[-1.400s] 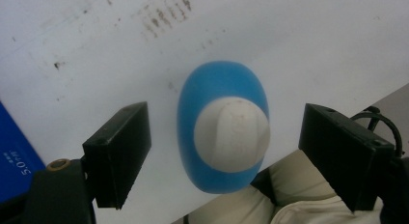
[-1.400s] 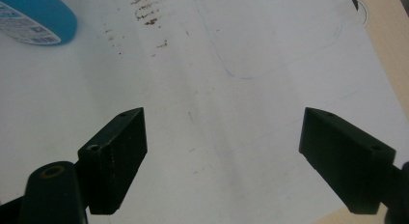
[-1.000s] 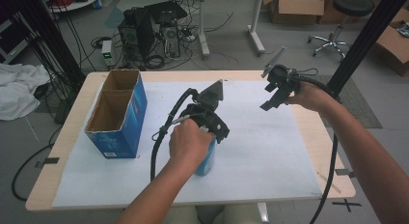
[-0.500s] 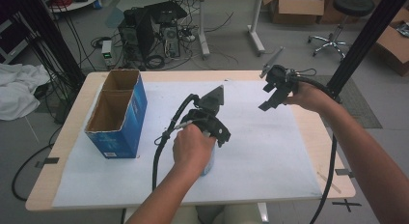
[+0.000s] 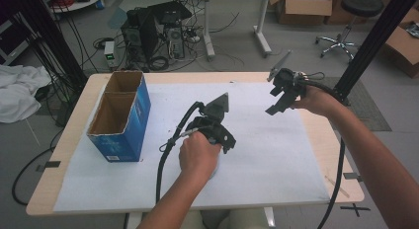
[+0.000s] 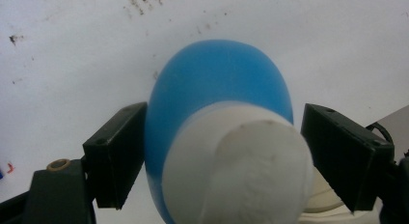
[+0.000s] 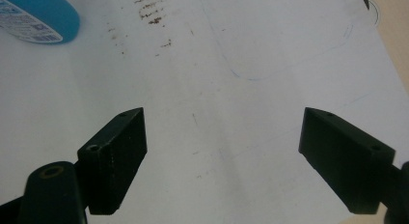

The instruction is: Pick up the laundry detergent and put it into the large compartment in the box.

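Observation:
A blue bottle with a white cap stands on the white sheet, seen from above in the left gripper view. My left gripper points down over it, open, with one jaw on each side of the body; the left jaw touches it and a thin gap shows at the right one. In the high view my left gripper and hand cover the bottle at the table's middle. My right gripper hovers open and bare above the far right of the sheet. In its own view the right gripper looks at bare paper, with a blue labelled curve at top left.
An open blue cardboard box with two compartments stands at the table's left. The left gripper's cable loops down across the sheet toward the front edge. Beyond the table are computers, cables, a chair and cartons on the floor.
My left hand and gripper have sunk slightly over the bottle, whose blue body no longer shows beneath the hand in the high view. The right gripper has barely moved.

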### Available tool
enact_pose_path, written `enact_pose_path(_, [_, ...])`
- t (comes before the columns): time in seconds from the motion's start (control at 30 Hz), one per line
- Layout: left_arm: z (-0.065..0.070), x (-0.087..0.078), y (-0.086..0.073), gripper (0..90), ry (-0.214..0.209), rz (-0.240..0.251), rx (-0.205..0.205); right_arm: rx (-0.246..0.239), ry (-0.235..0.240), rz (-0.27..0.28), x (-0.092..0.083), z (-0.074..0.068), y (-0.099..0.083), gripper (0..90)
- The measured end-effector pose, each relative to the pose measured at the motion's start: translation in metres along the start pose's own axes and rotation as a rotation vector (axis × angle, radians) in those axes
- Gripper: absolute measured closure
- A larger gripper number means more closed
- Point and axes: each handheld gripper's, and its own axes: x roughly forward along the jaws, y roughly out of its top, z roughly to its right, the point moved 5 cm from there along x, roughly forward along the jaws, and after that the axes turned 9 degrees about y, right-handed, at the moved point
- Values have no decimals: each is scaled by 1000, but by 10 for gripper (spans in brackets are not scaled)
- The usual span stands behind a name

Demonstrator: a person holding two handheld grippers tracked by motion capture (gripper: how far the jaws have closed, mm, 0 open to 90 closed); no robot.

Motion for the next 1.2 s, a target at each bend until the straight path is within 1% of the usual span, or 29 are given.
enact_pose_path(0.23, [1,5,0,196,1,-4,-2,-1,2,0,1,0,1,169])
enact_pose_path(0.27, [2,6,0,198,0,-6,6,-2,3,-2,1,0,1,169])
enact_pose_path(0.43, [1,8,1,202,0,-7,4,0,4,0,2,0,1,168])
enact_pose_path(0.7, [0,8,1,215,-1,-9,5,-2,5,1,3,0,2,169])
enact_pose_path(0.93, [0,8,1,238,-8,-8,10,-3,8,0,3,1,3,169])
enact_pose_path(1.2, [1,8,2,251,-7,-5,10,-1,7,-1,4,1,2,168])
